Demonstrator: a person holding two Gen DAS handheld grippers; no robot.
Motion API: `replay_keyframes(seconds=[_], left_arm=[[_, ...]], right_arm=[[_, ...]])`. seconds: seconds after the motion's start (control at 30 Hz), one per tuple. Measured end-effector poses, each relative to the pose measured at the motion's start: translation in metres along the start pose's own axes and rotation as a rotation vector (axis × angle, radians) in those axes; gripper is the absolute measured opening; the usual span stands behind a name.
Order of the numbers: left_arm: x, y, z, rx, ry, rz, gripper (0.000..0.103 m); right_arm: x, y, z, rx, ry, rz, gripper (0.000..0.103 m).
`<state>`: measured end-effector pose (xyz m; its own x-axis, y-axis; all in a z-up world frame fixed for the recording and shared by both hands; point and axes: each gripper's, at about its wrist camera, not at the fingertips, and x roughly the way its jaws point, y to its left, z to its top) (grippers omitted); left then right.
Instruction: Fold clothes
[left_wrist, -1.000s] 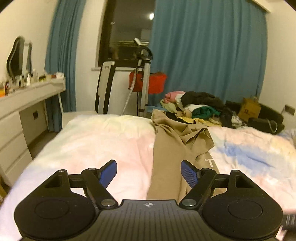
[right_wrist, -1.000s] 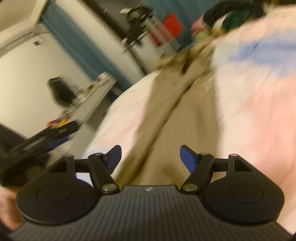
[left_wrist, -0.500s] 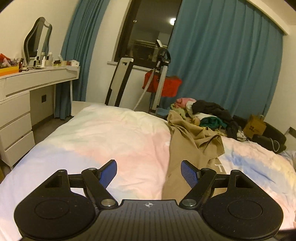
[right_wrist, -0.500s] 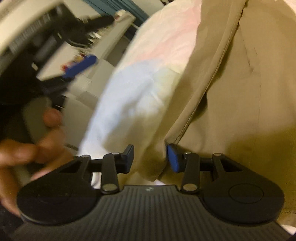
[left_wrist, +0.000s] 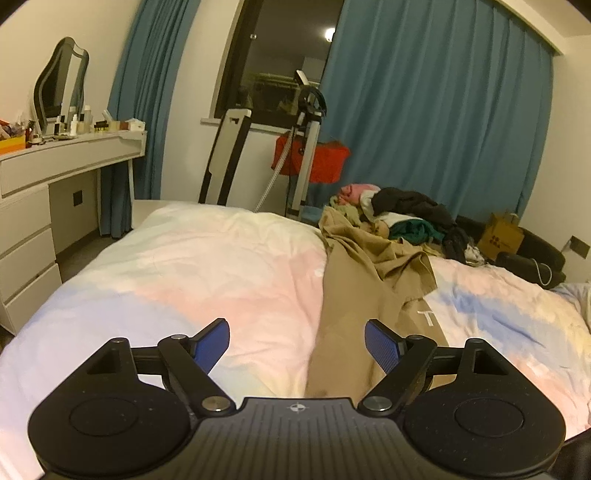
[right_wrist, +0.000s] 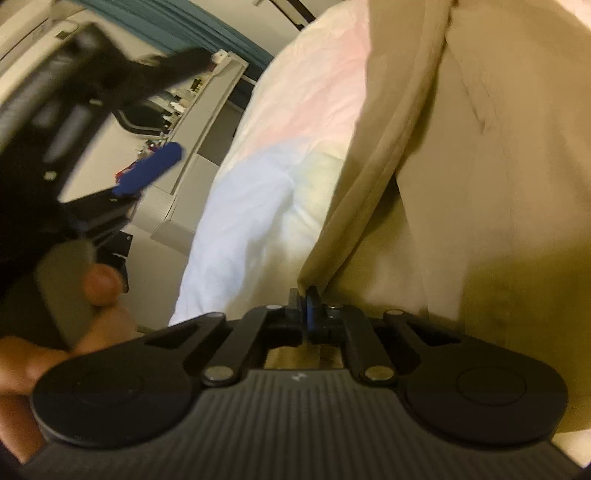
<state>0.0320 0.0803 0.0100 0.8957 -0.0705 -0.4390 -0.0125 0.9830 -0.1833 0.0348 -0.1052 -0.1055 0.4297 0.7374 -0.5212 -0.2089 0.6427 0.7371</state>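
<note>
A long tan garment (left_wrist: 354, 295) lies stretched along the pastel bedspread (left_wrist: 207, 273), reaching from the near edge to the far clothes pile. My left gripper (left_wrist: 295, 345) is open and empty, held above the bed, with the garment's near end under its right finger. In the right wrist view my right gripper (right_wrist: 306, 299) is shut on a folded edge of the tan garment (right_wrist: 480, 184) near the bed's side. The left gripper (right_wrist: 147, 173) appears blurred at the upper left of that view, held in a hand.
A pile of mixed clothes (left_wrist: 399, 214) lies at the bed's far end. A white dresser with a mirror (left_wrist: 55, 173) stands at the left. A garment steamer (left_wrist: 306, 147), a red bag (left_wrist: 314, 162) and blue curtains (left_wrist: 436, 122) stand behind; a cardboard box (left_wrist: 500, 236) sits at the far right.
My right gripper moved down to the garment's edge and closed on it. My left gripper rose and stayed open.
</note>
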Motion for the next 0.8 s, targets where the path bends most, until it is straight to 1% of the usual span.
replay_keyframes(seconds=[0.1,0.2,0.3,0.37,0.47,0.57,0.67,0.8], left_arm=[[0.0,-0.001,-0.001,0.002,0.009,-0.003,0.083],[0.004,-0.003,-0.002,0.011,0.024,0.025,0.083],[0.009,-0.002,-0.004,0.003,0.065,0.008,0.083],[0.013,-0.002,-0.006,-0.005,0.097,-0.01,0.083],[0.026,-0.003,-0.013,-0.018,0.188,-0.048,0.083],[0.039,-0.002,-0.021,-0.054,0.286,-0.086,0.083],[0.049,0.002,-0.029,-0.075,0.362,-0.098,0.083],[0.058,0.009,-0.041,-0.115,0.448,-0.093,0.083]], right_arm=[[-0.02,0.007,0.002,-0.029,-0.02,0.011,0.005],[-0.045,0.007,0.005,-0.013,-0.037,0.039,0.005],[-0.072,0.002,0.008,0.012,-0.052,0.062,0.005],[-0.085,-0.007,0.007,0.032,-0.053,0.053,0.005],[-0.096,-0.02,0.003,0.057,-0.033,0.012,0.005],[-0.093,-0.029,-0.001,0.069,0.006,-0.037,0.007],[-0.097,-0.033,-0.007,0.067,0.045,-0.037,0.008],[-0.124,-0.034,-0.005,0.022,0.04,-0.035,0.008]])
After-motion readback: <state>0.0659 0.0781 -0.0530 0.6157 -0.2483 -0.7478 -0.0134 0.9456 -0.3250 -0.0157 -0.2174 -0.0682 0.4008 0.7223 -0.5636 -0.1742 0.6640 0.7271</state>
